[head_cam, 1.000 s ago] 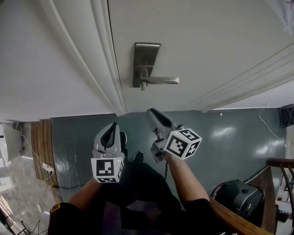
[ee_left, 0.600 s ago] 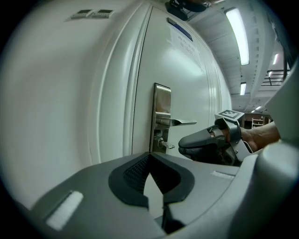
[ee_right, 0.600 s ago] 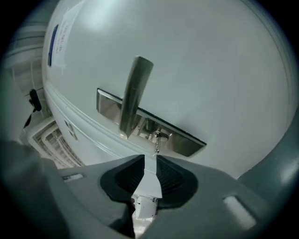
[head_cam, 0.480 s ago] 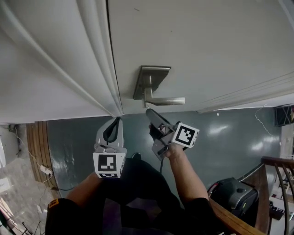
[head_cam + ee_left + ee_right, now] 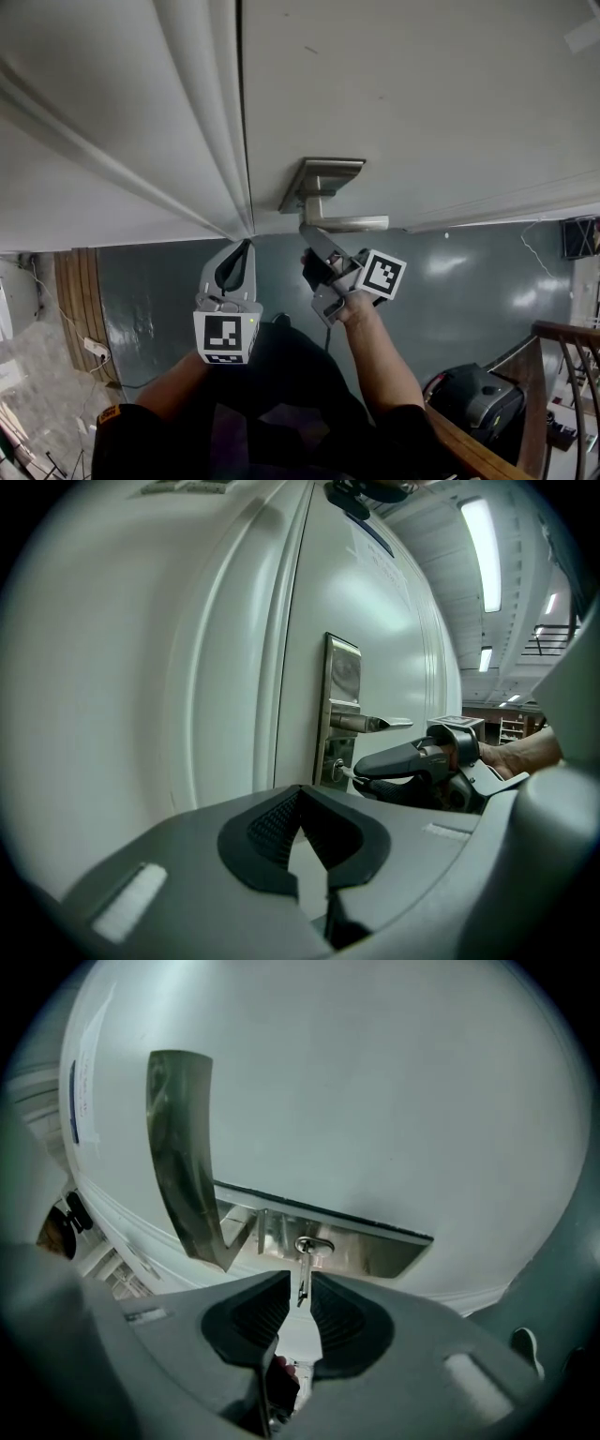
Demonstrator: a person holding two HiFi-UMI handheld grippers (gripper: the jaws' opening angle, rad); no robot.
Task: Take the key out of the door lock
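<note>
Both face door: right hand-held gripper straddles key, jaws apart; left hand-held gripper closed.

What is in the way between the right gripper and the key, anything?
Nothing that I can see. The key sticks out of the lock and sits in the gap between the open jaws of the right gripper. The door handle is off to one side.

The key sticks out of the lock plate, below the lever. The right gripper sits just before the plate, a jaw either side of the key. The left gripper lies left of the plate, jaws together.
</note>
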